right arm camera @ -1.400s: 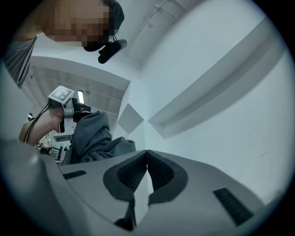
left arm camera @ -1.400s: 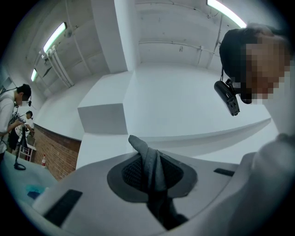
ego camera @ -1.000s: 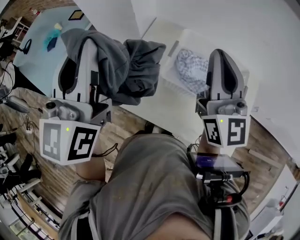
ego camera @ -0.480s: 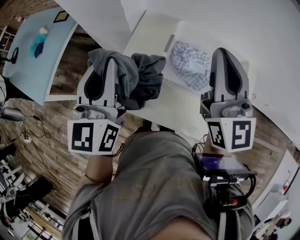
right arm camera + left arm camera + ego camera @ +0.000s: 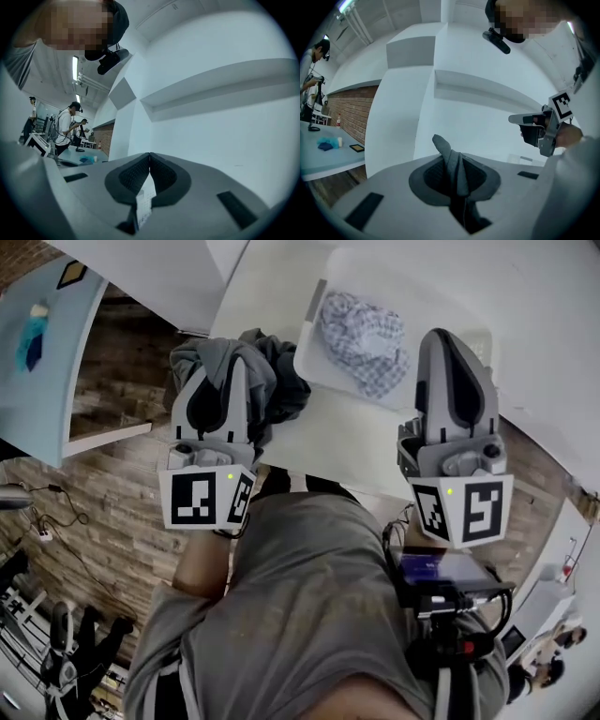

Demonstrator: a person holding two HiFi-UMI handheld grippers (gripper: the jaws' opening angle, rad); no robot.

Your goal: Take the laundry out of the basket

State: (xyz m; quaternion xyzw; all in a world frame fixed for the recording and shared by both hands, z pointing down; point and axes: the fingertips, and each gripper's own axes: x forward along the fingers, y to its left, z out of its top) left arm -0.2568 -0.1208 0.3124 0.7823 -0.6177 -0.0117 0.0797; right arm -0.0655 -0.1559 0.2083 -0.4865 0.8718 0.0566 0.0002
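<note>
Clamps a fold of the dark grey garment (image 5: 440,143) between the nearly closed jaws of the left gripper (image 5: 457,164), and has sunk with it in the last second from mid-air to the edge of the white table (image 5: 347,442), just left of the basket (image 5: 312,334); probably only letting go remains for this piece. Holds the right gripper (image 5: 149,161) pressed together, a pale patterned sliver in its seam. Shows both grips only in the gripper views, and only from the head view the garment's bunched bulk and the checked cloth (image 5: 361,329) lying in the basket.
</note>
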